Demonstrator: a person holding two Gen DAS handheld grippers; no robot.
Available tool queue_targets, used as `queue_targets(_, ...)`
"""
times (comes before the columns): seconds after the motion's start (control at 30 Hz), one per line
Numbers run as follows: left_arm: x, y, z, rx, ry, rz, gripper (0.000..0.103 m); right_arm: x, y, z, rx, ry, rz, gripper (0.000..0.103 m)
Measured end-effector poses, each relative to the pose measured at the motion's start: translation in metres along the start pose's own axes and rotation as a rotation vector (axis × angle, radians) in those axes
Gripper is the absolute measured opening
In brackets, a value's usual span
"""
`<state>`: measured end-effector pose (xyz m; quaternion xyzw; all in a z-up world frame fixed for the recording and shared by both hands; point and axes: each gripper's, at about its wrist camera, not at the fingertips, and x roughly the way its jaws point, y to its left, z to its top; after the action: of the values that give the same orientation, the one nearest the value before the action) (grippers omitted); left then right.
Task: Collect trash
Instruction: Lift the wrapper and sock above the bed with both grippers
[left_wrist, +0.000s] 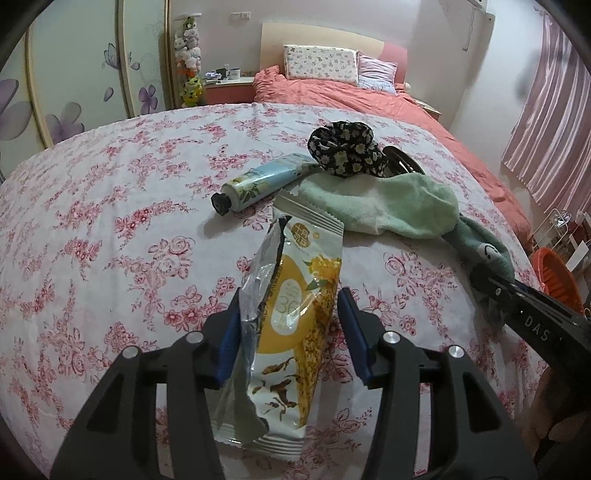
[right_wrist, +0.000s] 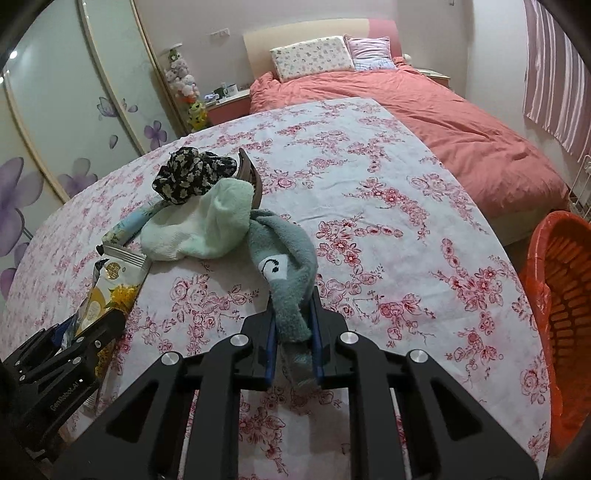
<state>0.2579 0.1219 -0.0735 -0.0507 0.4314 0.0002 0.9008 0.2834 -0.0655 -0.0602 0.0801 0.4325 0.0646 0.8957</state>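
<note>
While left gripper loosely straddles snack wrapper, right gripper pinches grey sock, orange basket fully visible from right wrist only

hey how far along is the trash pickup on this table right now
Nothing looks binned yet. In hand: the right gripper is shut on the grey sock, and the left gripper straddles the torn snack wrapper with its jaws open. Left on the floral tablecloth: the green sock, hand cream tube and black floral scrunchie. The orange basket waits beside the table.
</note>
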Motion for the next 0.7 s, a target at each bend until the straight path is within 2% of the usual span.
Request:
queue_targets(0.6,-0.0015,0.0027,-0.0002,-0.014,-0.003,-0.015,0.050,0.0001,0.0011,-0.0012,0.001,0.001,-0.004,0.016)
queue_targets(0.7,-0.0043,-0.0013,-0.0037,0.009,0.000,-0.004,0.049,-0.0001,0.0007,-0.0012,0.005,0.000,-0.002,0.016)
